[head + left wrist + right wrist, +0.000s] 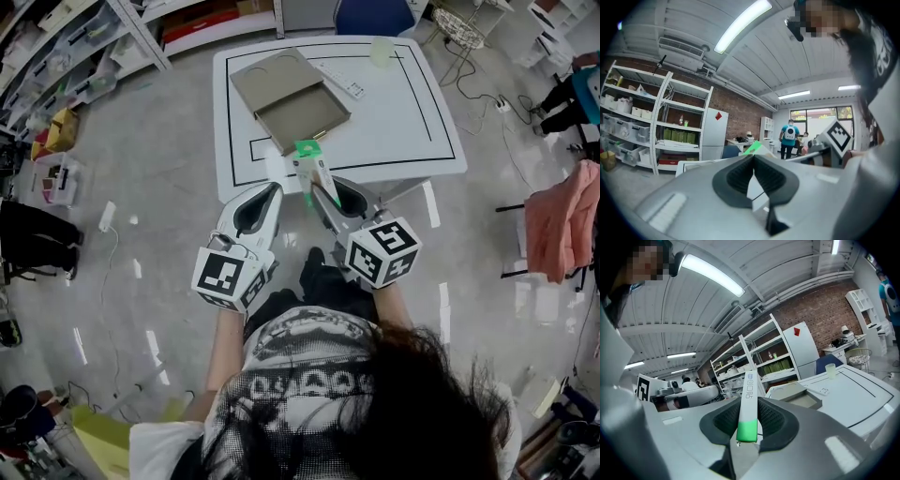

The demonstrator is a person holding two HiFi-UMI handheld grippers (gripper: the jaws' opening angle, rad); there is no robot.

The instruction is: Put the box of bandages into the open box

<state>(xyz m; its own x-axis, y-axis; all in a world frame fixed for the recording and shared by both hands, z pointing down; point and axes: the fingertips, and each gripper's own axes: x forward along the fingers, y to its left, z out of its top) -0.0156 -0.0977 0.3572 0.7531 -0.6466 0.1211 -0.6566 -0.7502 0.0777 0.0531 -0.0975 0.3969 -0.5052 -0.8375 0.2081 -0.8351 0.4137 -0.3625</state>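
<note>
The box of bandages, slim, white with a green end, stands tilted between the jaws of my right gripper, which is shut on it just off the near edge of the white table. In the right gripper view the box of bandages rises out of the right gripper. The open box, flat and grey-brown with its lid folded back, lies on the table's far left part, beyond both grippers; it shows as the open box ahead and right. My left gripper is beside the right one, jaws together and empty.
A pale cup and a thin white strip lie on the table behind the open box. A blue chair stands at the far side. Shelving runs along the left, and a pink cloth hangs at the right.
</note>
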